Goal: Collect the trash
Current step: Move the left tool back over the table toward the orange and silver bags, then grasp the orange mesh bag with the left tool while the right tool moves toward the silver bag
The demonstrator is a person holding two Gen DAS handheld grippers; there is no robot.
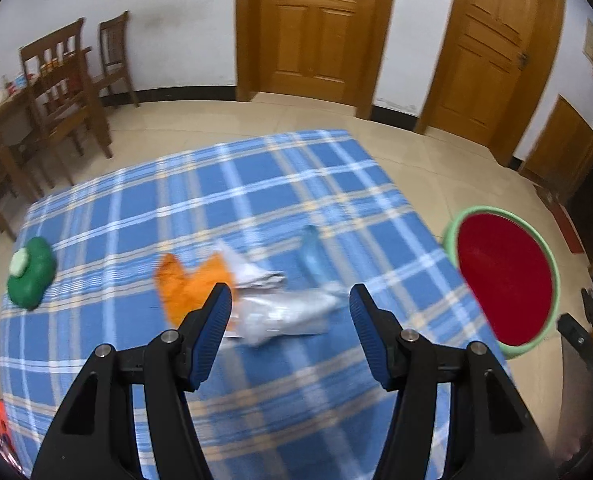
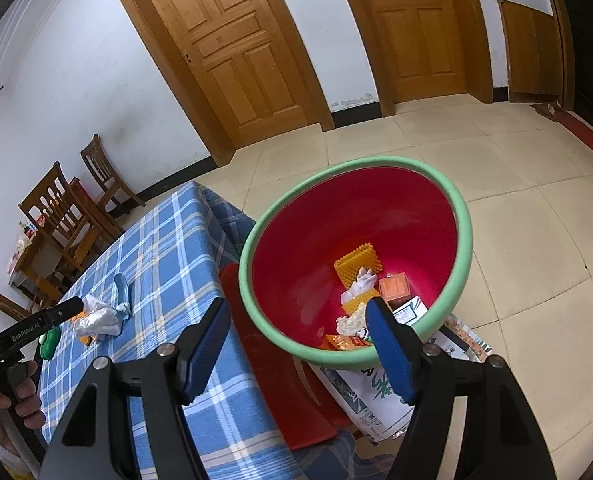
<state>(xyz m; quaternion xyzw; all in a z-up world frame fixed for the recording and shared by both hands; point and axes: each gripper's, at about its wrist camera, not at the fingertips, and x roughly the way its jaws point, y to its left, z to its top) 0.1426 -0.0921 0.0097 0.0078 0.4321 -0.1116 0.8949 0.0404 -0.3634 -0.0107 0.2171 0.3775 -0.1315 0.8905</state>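
Note:
Trash lies on the blue plaid tablecloth [image 1: 136, 208]: a crumpled silver wrapper [image 1: 284, 314], an orange wrapper [image 1: 184, 280] and a teal wrapper [image 1: 312, 252]. My left gripper [image 1: 290, 296] hovers open just above the silver wrapper, and its pads touch nothing. A red basin with a green rim [image 2: 336, 208] sits beside the table's right edge. It holds a yellow ridged piece [image 2: 356, 266], white crumpled paper [image 2: 362, 282] and orange packets [image 2: 394, 286]. Over the basin's near rim my right gripper [image 2: 298, 312] stands open and empty. The left gripper [image 2: 68, 308] also shows in the right wrist view, over the same pile.
A green lump with a white cap [image 1: 32, 272] rests near the table's left edge. A red plastic stool [image 2: 264, 360] and a printed white sack [image 2: 372, 396] sit under the basin. Wooden chairs [image 1: 64, 92] and a cluttered side table stand far left. Two wooden doors are behind.

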